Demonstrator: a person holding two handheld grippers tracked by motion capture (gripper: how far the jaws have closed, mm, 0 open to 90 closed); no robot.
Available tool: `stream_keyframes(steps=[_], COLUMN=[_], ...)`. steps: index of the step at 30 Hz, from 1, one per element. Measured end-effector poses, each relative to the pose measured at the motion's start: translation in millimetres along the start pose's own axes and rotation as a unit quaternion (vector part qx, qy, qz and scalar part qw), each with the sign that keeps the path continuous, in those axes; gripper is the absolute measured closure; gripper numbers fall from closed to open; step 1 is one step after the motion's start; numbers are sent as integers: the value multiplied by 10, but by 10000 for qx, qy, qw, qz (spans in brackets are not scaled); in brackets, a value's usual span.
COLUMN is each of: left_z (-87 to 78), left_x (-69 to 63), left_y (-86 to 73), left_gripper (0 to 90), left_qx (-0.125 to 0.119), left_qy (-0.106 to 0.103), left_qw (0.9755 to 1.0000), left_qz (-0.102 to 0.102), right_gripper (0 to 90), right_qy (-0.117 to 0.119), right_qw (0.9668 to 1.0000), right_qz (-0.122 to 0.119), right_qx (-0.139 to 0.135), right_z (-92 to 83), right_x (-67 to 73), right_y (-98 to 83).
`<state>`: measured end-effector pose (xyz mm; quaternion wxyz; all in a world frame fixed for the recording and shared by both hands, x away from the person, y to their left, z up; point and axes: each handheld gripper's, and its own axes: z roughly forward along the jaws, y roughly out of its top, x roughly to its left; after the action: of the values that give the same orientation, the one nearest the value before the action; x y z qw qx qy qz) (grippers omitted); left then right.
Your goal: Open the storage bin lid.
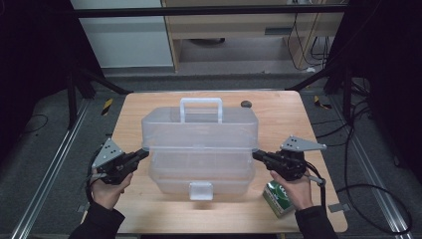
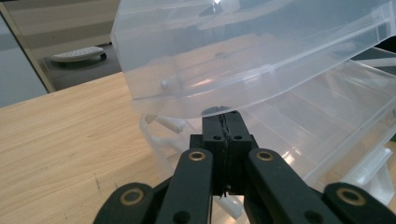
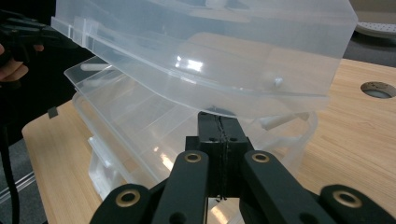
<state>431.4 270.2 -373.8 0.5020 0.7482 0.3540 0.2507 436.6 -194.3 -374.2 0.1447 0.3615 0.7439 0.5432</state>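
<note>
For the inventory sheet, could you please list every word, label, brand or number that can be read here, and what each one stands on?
No text can be read.
Green packet: white markings on its face, too small and blurred to read.
Clear plastic box: no label or lettering visible, nor on its lid seen from the left gripper view.
Table: bare wood, no writing.

the high view is dim and a little soft, with dark, almost black corners at left and right. light falls from above on the table (image 1: 149,107), so only faint shadows lie there. in both gripper views the clear plastic box (image 2: 261,56) shows white glare spots, and the near black jaws look slightly blurred at the bottom edge.
</note>
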Motion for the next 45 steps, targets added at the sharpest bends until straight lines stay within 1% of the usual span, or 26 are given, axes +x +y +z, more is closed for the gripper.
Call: stream_keyframes(steps=[3, 4, 5, 7, 8, 9, 11, 13, 17, 19, 22, 27, 33, 35, 40, 42, 45], left_z=[-9, -16, -21, -14, -14, 12, 26, 56, 125, 138, 162, 193, 209, 209, 207, 204, 200], left_x=[1, 5, 10, 33, 33, 32, 28, 17, 23, 26, 43, 53, 58, 60, 43, 43, 48], left_y=[-29, -43, -56, -82, -82, -85, -81, -69, -35, -30, -12, -2, 17, 16, 22, 20, 19], left_gripper=[886, 844, 844, 776, 749, 724, 671, 655, 620, 619, 614, 637, 656, 657, 669, 673, 677], left_qx=[23, 41, 58, 105, 105, 95, 104, 112, 114, 87, 31, 14, -36, -37, -14, -11, 7], left_qy=[100, 162, 240, 376, 376, 461, 496, 536, 605, 610, 653, 605, 632, 632, 704, 714, 718], left_qw=[9999, 9999, 9997, 9992, 9992, 9989, 9987, 9984, 9980, 9980, 9977, 9980, 9979, 9979, 9973, 9973, 9972], left_qz=[25, 12, 22, 16, 16, 57, 62, 122, 175, 144, 171, 159, 166, 163, 196, 185, 194], right_gripper=[900, 900, 900, 900, 900, 900, 900, 900, 900, 900, 900, 900, 900, 900, 900, 888, 871], right_qy=[-5, 3, -5, 3, 3, 0, -2, 9, 5, 5, 3, 16, 9, 19, 26, -3, -129], right_qw=[10000, 10000, 10000, 10000, 10000, 10000, 10000, 10000, 10000, 10000, 10000, 10000, 10000, 10000, 10000, 9999, 9997], right_qz=[-6, -5, -20, -15, -15, -26, -21, -20, -21, -26, -33, -12, -23, -19, -13, -23, -59], right_qx=[20, 26, 35, 37, 37, 42, 47, 51, 64, 60, 64, 67, 76, 82, 88, 118, 188], right_z=[2, 3, 2, 3, 3, 3, 5, 6, 6, 7, 7, 8, 15, 17, 25, 31, 36], right_x=[3, 4, 4, 3, 3, 3, 5, 4, 6, 7, 5, 6, 7, 8, 11, 12, 15], right_y=[0, -1, -1, 0, 0, 0, 1, 2, 4, 4, 4, 6, 3, 2, -4, -10, -25])
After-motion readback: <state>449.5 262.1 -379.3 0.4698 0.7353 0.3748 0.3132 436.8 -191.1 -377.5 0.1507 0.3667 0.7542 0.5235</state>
